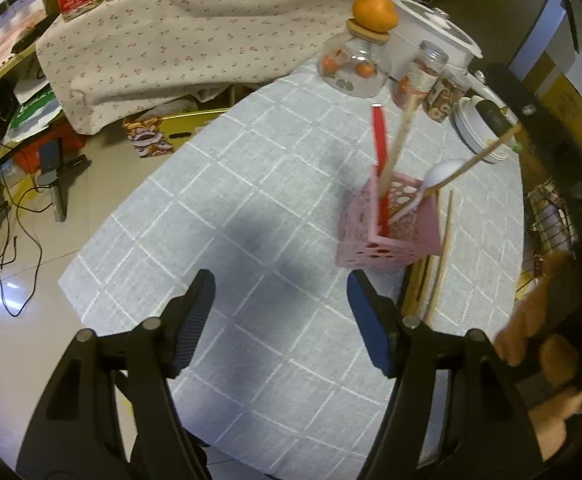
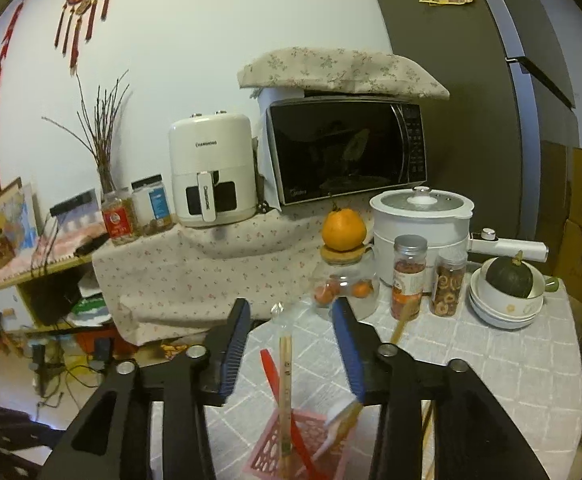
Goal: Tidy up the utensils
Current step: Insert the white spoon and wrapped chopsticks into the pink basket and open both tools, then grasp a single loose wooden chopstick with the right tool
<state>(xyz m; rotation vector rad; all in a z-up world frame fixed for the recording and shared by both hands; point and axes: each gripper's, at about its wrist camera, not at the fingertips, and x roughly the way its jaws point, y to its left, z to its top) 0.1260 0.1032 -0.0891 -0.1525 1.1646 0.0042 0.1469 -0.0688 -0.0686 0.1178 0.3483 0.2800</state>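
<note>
Right gripper (image 2: 291,344) open just above pink holder (image 2: 287,446), nothing pinched btw. its pads. Left gripper (image 1: 281,320) also open, over the bare tablecloth (image 1: 219,200), empty. In holder: chopsticks (image 1: 399,140), red stick (image 1: 380,148) and white spoon (image 1: 443,174); one more chopstick (image 1: 445,240) on cloth just beside it.

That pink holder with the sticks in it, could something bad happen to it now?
Maybe. The pink holder looks light and stands near the table's edge, with a chopstick, a red utensil and a white spoon leaning out, so a nudge from the right tool, open just above, might tip it. Another chopstick lies on the table beside it and could roll off.
</note>
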